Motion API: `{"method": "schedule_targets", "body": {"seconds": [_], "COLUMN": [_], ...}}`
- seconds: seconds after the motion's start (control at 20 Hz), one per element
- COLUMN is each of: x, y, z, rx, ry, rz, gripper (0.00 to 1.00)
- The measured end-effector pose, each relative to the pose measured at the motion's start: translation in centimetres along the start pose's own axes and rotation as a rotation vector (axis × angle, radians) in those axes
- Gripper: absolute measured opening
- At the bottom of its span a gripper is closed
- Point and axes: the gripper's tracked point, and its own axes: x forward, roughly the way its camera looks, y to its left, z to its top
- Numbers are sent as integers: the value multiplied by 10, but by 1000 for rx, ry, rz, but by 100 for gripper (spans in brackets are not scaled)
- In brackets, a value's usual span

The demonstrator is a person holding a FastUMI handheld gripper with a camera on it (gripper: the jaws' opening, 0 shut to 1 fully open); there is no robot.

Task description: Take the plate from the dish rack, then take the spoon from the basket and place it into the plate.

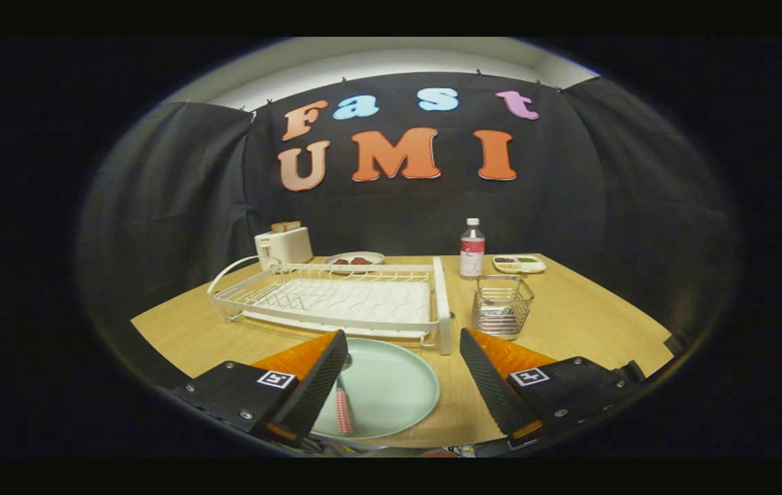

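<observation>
A pale green plate (391, 385) lies flat on the wooden table, just in front of the white dish rack (335, 299). A spoon (343, 405) with a red-and-white checked handle rests in the plate, close to my left finger, its bowl partly hidden behind that finger. The wire basket (502, 306) stands to the right of the rack, beyond my right finger. My gripper (402, 350) hangs above the plate, open, with nothing between its fingers.
At the back of the table stand a white toaster (283, 245), a small plate with dark food (355, 260), a bottle with a red label (472, 250) and a small divided tray (518, 263). Black cloth walls close in the table.
</observation>
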Motion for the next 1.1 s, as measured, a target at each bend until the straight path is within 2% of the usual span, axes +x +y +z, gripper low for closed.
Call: {"method": "schedule_targets", "body": {"seconds": [0.45,0.8,1.1], "x": [-5,-14,-16], "y": [-86,-140,-138], "z": [35,28,29], "rx": [13,48,82], "ry": [-52,-45,-63], "rz": [-167,-288,-287], "gripper": [97,97,97]}}
